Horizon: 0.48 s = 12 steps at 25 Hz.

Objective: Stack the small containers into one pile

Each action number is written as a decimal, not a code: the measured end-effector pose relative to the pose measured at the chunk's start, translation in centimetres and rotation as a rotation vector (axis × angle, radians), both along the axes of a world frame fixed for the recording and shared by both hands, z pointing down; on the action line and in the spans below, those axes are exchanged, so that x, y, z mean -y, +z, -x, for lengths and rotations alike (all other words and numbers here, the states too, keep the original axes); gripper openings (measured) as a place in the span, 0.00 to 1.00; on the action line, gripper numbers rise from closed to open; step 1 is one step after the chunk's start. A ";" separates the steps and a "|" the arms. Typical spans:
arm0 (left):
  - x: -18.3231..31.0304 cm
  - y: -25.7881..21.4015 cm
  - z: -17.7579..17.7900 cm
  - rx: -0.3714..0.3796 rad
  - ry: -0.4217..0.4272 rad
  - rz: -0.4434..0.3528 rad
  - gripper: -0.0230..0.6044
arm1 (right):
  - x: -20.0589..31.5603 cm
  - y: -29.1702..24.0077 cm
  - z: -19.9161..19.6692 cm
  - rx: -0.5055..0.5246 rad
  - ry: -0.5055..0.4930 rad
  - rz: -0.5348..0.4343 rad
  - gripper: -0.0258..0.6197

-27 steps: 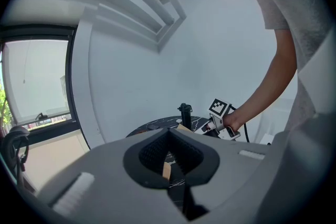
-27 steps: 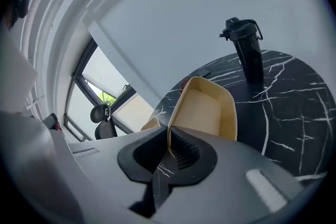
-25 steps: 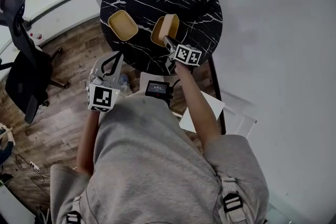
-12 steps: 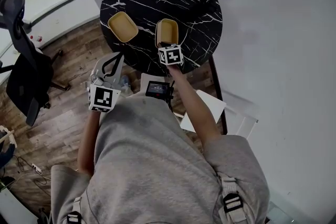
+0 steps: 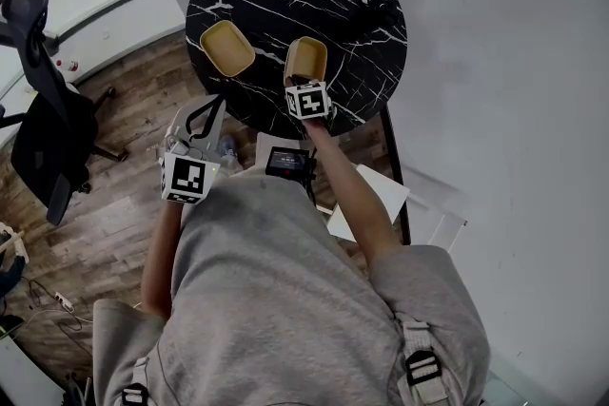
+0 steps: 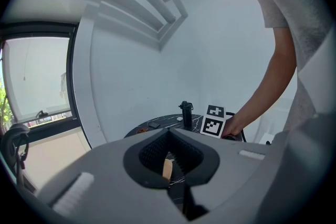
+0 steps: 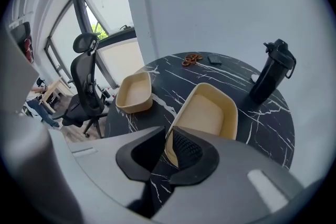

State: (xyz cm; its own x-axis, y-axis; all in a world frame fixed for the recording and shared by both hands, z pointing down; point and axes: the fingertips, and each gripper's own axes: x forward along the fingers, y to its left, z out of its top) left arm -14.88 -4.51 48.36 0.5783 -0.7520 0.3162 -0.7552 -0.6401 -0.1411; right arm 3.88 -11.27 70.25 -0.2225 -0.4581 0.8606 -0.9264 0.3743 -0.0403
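Note:
Two tan rounded-rectangle containers lie apart on a round black marble table. One container is at the left. The other container rests flat near the table's front edge. My right gripper straddles this container's near rim, and its jaws are opening; a gap shows beside the outer jaw. My left gripper hangs shut and empty off the table's front left, over the wooden floor. The right gripper's marker cube shows in the left gripper view.
A black bottle stands at the table's right. An orange coiled thing and a small dark item lie at the far edge. A black office chair stands on the wooden floor to the left.
The right-hand container, held tilted a second ago, now lies flat on the table. The right gripper swung in behind it. The left gripper has stayed put.

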 end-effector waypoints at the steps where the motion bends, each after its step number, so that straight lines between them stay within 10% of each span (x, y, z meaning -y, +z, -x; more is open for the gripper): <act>1: 0.0 0.1 0.0 0.000 -0.001 0.001 0.03 | 0.1 0.3 -0.1 -0.007 0.002 0.009 0.13; 12: 0.0 0.4 0.0 0.011 -0.001 0.015 0.03 | 0.5 1.1 -0.3 -0.039 -0.012 -0.008 0.11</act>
